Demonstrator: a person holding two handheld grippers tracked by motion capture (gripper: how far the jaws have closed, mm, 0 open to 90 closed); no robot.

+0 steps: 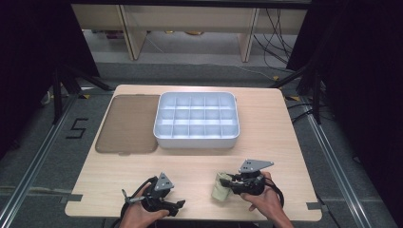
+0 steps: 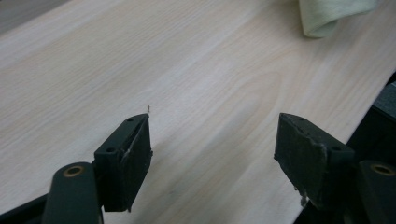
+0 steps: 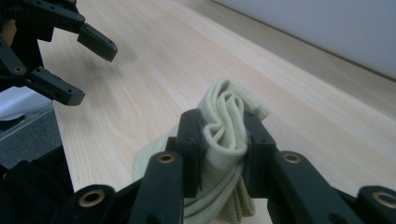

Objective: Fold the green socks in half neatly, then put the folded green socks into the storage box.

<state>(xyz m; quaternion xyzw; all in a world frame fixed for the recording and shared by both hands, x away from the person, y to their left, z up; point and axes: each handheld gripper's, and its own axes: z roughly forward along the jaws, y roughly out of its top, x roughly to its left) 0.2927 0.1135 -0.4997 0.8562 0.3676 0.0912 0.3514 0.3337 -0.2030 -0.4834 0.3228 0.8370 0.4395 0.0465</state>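
A folded pale yellow-green cloth (image 1: 219, 188) lies near the table's front edge, right of centre. My right gripper (image 1: 229, 183) is shut on it; in the right gripper view the jaws pinch the bunched folds of the cloth (image 3: 229, 109) between the pads of the right gripper (image 3: 224, 135). My left gripper (image 1: 182, 204) rests at the front left, a hand's width from the cloth, pointing toward it. Its jaws stand wide open over bare wood, as the left gripper (image 2: 212, 149) shows. The cloth's edge (image 2: 327, 16) lies farther off at the top right. The open left gripper (image 3: 86, 70) also appears in the right gripper view.
A white tray (image 1: 195, 141) divided into several compartments sits at the table's middle back. A flat brown lid (image 1: 128, 123) lies to its left. Light wood table (image 1: 266, 152) extends between the tray and the grippers.
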